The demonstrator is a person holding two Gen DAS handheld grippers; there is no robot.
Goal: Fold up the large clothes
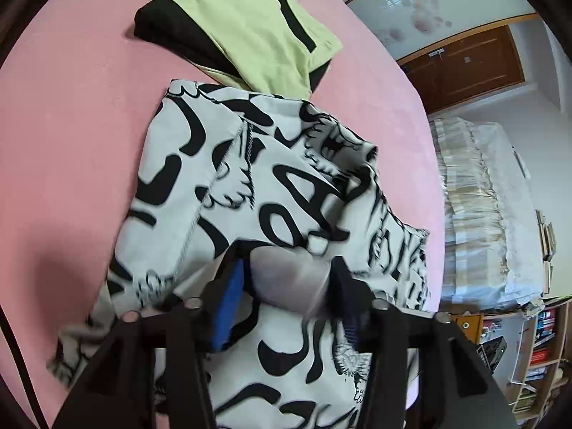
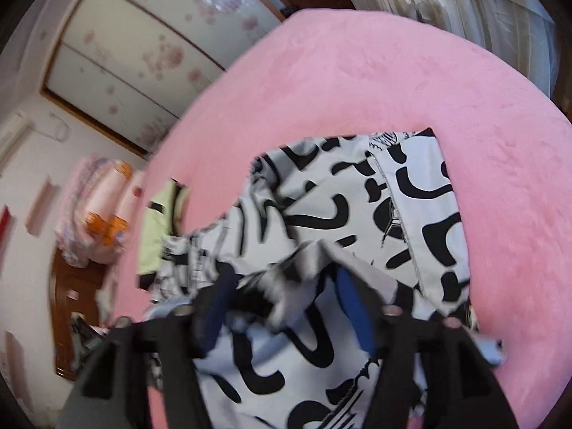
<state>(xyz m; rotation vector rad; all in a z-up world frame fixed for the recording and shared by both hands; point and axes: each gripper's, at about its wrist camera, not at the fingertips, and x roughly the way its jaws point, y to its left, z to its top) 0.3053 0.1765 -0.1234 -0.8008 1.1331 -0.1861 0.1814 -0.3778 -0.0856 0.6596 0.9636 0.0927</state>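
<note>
Left gripper (image 1: pixel 286 282): fingers parted, a blurred fold of the black-and-white patterned garment (image 1: pixel 250 186) between the pads; grip can't be told. Right gripper (image 2: pixel 282 296): fingers parted, bunched cloth between them, likewise unclear. Garment lies half folded on the pink bed (image 1: pixel 71 143), touching a folded green-and-black garment (image 1: pixel 250 32) beyond it.

A white garment with bold black graphic print (image 1: pixel 250 193) lies rumpled on a pink plush surface (image 1: pixel 71 125) — a folded pale-green and black garment (image 1: pixel 246 28) beyond it. The left gripper (image 1: pixel 286 279) stands parted over a blurred grey fold.
</note>
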